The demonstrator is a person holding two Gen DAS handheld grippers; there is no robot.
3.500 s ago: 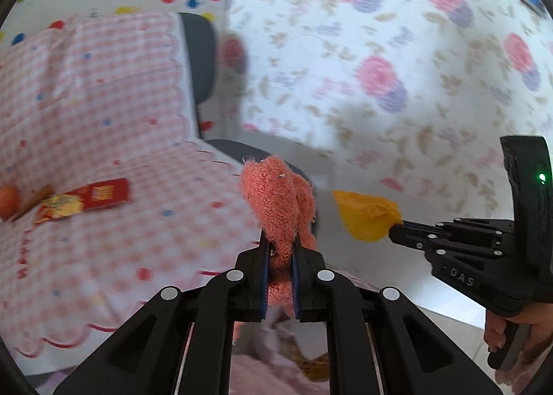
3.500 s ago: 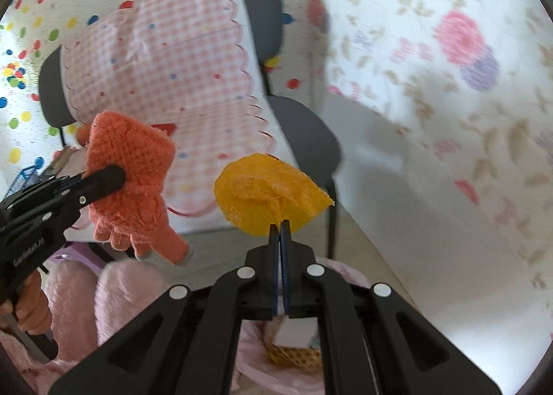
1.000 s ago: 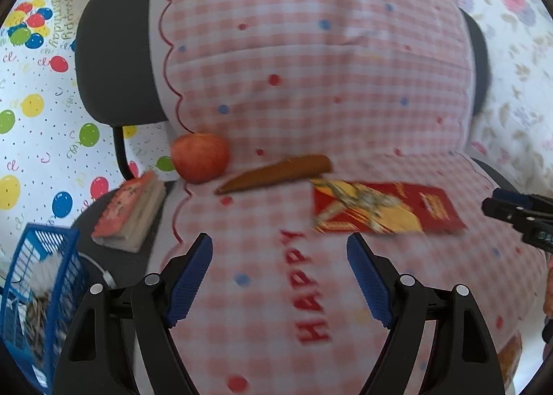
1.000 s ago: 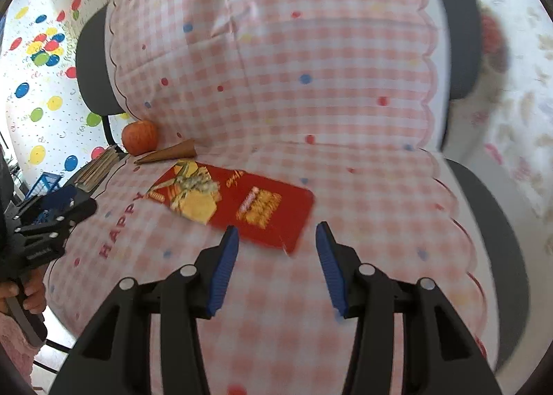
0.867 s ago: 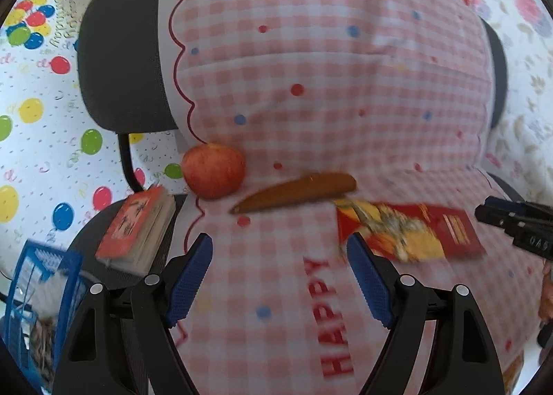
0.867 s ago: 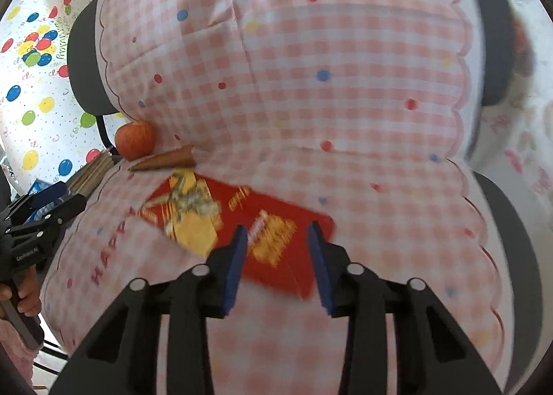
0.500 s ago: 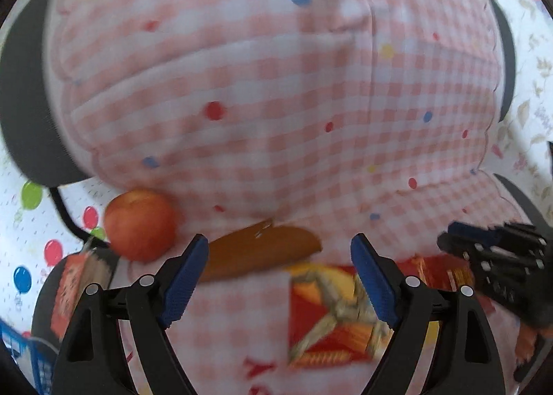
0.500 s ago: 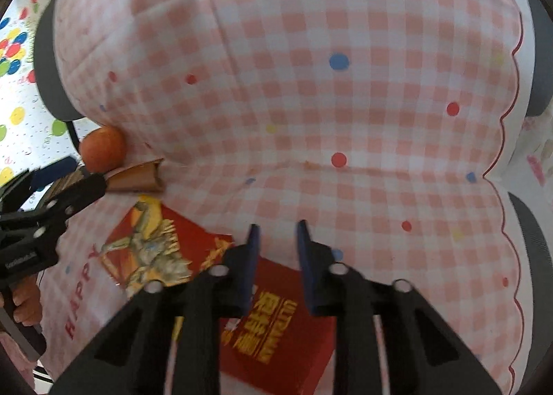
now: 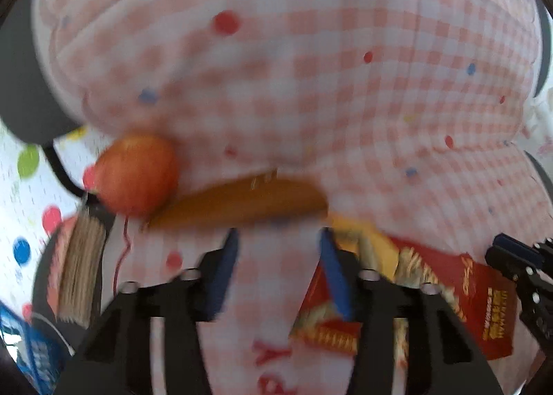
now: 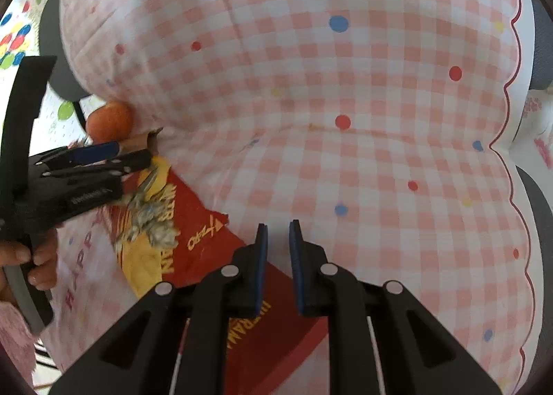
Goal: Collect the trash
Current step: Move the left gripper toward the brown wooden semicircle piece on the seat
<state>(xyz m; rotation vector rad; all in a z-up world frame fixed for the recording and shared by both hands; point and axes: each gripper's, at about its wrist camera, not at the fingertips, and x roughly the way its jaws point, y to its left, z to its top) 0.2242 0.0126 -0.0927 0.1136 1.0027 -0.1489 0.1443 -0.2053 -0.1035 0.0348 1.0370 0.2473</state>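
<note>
My left gripper, jaws just closing but empty, points at a brown paper cone at twelve o'clock, lying crosswise. My right gripper, narrowly open, hovers over the red wrapper.

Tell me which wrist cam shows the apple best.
Left wrist: the apple is large and whole, though motion-blurred, beside the brown cone wrapper. The right wrist view shows it small at the far left.
</note>
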